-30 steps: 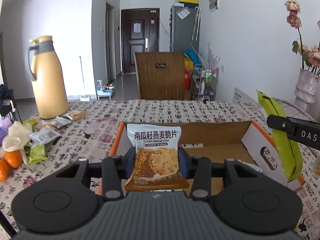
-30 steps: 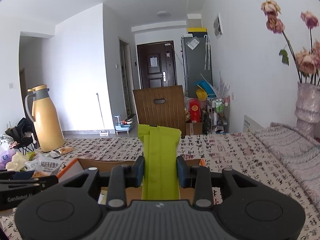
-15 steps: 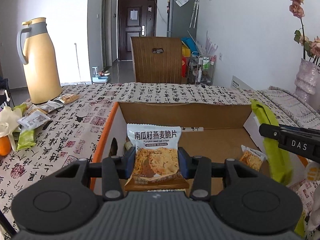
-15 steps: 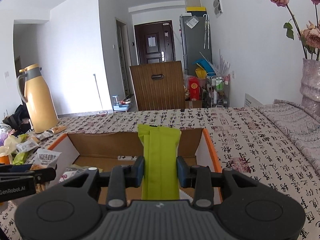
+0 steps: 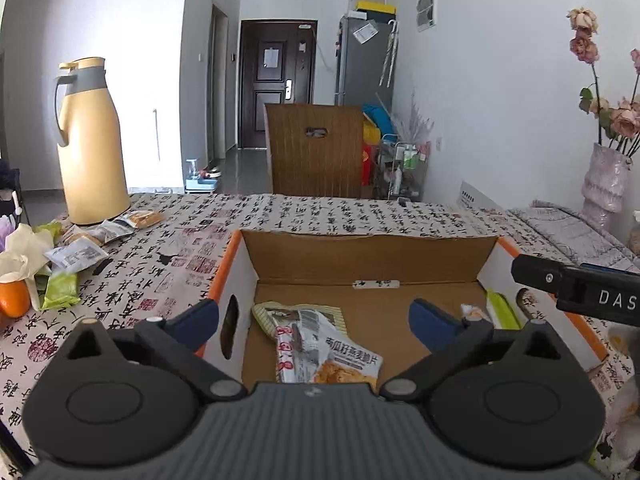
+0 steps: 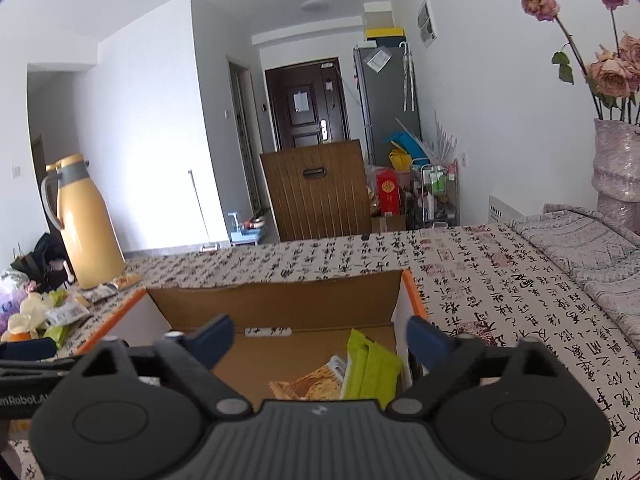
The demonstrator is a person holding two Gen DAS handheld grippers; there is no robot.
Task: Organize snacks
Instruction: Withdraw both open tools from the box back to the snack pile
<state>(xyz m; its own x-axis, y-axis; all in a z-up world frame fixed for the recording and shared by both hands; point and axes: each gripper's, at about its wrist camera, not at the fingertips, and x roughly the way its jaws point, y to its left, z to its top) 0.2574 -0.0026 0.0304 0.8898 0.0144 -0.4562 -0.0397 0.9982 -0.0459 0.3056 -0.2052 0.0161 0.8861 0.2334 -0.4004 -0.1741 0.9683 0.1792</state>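
Snacks: part already in cardboard box [image 5: 368, 248], near middle of table [image 5: 328, 212].
Biscuit packet [image 5: 344, 360] lies on box floor, left side; green packet [image 6: 372, 368] leans against right wall.
Left gripper [image 5: 314, 320]: jaws opening, nothing between.
Right gripper [image 6: 320, 338]: jaws opening, empty.
Left to do: loose packets [image 5: 76, 256] far left by yellow flask [image 5: 90, 144].
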